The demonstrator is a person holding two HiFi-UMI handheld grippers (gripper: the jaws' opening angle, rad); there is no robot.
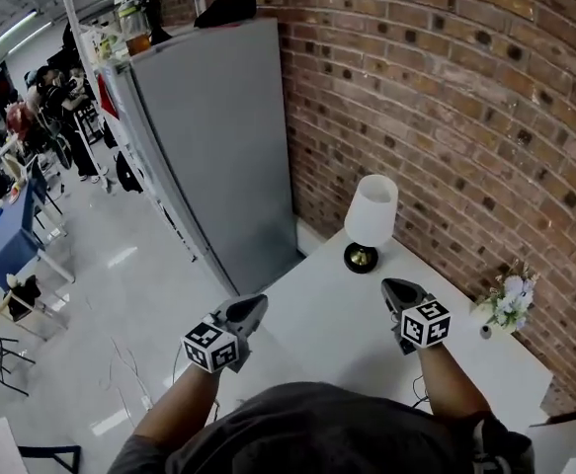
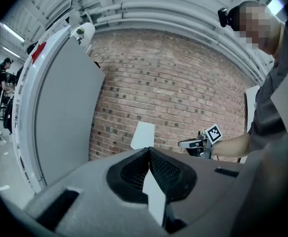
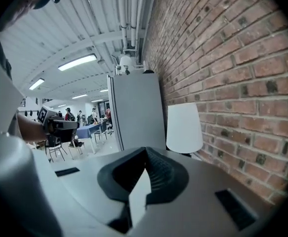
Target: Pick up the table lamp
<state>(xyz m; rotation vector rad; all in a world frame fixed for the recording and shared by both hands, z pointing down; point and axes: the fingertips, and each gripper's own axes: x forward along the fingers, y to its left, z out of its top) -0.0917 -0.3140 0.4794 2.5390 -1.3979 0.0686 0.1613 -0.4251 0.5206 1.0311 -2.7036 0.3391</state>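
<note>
The table lamp (image 1: 370, 213) has a white shade and a round black base. It stands near the far corner of the white table (image 1: 327, 334), close to the brick wall. My left gripper (image 1: 255, 307) hovers over the table's left edge, short of the lamp and to its left, shut and empty. My right gripper (image 1: 397, 288) is just in front of the lamp's base and slightly to the right, also shut with nothing in it. The lamp shade (image 2: 143, 135) shows straight ahead in the left gripper view. In the right gripper view the lamp shade (image 3: 184, 128) is ahead and to the right.
A tall grey refrigerator (image 1: 220, 141) stands left of the table's far corner. The brick wall (image 1: 465, 107) runs along the table's far side. A small vase of flowers (image 1: 506, 302) sits at the table's right. Chairs, a blue table and people are far off at left.
</note>
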